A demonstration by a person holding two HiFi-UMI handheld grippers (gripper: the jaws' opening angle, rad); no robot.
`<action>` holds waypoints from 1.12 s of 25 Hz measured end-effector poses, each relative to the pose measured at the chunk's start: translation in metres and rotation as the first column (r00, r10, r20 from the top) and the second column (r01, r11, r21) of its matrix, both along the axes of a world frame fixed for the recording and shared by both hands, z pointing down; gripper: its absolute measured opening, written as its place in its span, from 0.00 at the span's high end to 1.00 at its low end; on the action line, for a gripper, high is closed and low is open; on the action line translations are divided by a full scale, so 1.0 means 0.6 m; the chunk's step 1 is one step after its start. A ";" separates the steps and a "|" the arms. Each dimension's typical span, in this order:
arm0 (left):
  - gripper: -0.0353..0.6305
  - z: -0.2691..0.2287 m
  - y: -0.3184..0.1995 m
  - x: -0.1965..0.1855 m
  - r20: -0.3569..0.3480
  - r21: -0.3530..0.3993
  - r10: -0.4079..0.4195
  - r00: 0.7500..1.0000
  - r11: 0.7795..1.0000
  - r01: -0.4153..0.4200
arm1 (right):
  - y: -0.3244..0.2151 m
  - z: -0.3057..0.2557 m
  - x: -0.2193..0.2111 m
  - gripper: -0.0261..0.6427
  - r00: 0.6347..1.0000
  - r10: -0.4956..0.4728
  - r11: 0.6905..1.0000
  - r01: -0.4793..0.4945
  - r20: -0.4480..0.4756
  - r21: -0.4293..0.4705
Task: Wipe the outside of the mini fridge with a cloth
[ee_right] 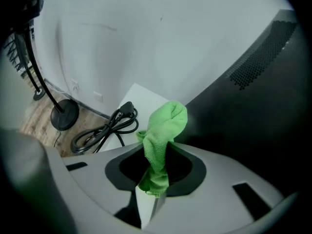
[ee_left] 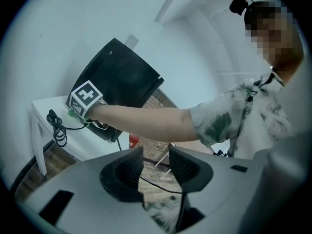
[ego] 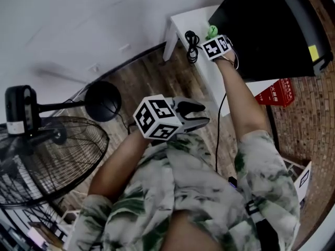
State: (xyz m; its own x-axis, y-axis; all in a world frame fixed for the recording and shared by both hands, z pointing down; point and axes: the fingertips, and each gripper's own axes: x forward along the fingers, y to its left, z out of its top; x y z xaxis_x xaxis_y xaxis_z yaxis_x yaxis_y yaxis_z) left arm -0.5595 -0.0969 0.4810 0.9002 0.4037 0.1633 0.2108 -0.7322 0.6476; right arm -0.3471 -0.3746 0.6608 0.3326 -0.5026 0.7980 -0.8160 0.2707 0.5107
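the right gripper [ee_right: 155,167] is clamped on a green cloth [ee_right: 163,128]. the cloth's bunched end is right up against the lower side of the black fridge [ego: 272,30], near a coiled cable [ego: 191,46] on the white worktop [ego: 180,22]. the left gripper [ego: 194,115] hangs by the person's chest, jaws apart, nothing between them.

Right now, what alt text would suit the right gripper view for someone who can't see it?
The right gripper pinches a green cloth, its bunched end beside the black mini fridge. A coiled black cable lies on the white table at left.
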 end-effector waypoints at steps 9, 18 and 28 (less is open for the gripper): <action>0.68 -0.011 0.085 0.006 -0.018 0.061 0.087 0.996 0.994 -0.086 | 0.147 -0.060 -0.038 0.81 0.983 0.041 0.990 -0.063 0.177 0.124; 0.69 -0.026 0.135 -0.006 -0.049 0.102 0.115 0.992 0.989 -0.109 | 0.349 -0.124 -0.097 0.81 0.922 0.035 0.970 -0.125 0.384 0.209; 0.69 -0.035 0.198 0.039 -0.024 0.174 -0.008 1.000 0.985 0.012 | 0.608 -0.190 -0.086 0.81 0.808 -0.056 0.946 -0.145 0.586 0.290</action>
